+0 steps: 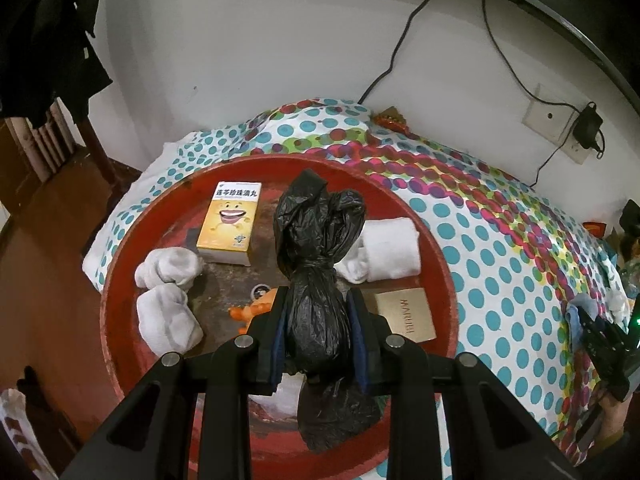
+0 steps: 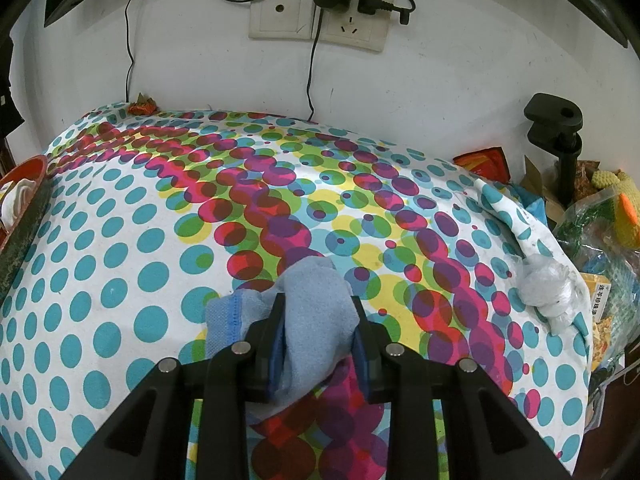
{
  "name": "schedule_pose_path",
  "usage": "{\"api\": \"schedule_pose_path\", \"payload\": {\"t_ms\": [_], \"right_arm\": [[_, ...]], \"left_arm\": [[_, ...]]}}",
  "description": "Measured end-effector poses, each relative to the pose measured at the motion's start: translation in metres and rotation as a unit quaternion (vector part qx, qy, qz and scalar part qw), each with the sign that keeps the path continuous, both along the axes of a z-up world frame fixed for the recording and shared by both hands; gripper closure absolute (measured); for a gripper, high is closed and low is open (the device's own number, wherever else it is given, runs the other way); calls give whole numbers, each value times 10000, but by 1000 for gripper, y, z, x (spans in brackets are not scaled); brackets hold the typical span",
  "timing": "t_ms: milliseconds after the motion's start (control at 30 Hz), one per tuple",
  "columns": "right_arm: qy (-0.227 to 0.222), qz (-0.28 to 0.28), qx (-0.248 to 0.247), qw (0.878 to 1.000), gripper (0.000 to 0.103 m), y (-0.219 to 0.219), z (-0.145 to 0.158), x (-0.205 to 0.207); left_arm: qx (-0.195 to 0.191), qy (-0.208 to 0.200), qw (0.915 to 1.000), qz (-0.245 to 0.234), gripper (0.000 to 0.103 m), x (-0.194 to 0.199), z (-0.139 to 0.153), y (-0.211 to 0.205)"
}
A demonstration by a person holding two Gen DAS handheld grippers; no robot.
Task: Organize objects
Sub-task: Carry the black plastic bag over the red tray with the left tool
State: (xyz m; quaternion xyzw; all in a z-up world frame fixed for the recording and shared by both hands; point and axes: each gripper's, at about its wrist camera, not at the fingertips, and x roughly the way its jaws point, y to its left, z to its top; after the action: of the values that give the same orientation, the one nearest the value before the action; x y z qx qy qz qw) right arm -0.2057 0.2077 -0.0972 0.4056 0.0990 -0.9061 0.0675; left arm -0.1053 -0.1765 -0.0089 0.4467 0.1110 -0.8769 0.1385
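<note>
Over the red tray (image 1: 120,344), a black bag (image 1: 316,320) is pinched in the left gripper (image 1: 318,312) jaws; it should be lowered gently into a free spot. A blue cloth (image 2: 316,312) is pinched by the right gripper (image 2: 320,320).

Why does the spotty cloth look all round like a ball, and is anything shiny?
Left wrist view: the fisheye lens bends the spotty cloth and red tray into curves; the black bag has small glints. Right wrist view: same bulge, sharp, evenly lit, soft shadow under the blue cloth.
</note>
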Motion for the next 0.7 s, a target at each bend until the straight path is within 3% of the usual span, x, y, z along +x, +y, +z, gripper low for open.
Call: {"api": "schedule_pose_path", "payload": {"t_ms": [700], "right_arm": [[30,-6,100,9999,73,-3,0,1]], "left_arm": [[273,-20,9993,271,77,0,-21,-40]]}}
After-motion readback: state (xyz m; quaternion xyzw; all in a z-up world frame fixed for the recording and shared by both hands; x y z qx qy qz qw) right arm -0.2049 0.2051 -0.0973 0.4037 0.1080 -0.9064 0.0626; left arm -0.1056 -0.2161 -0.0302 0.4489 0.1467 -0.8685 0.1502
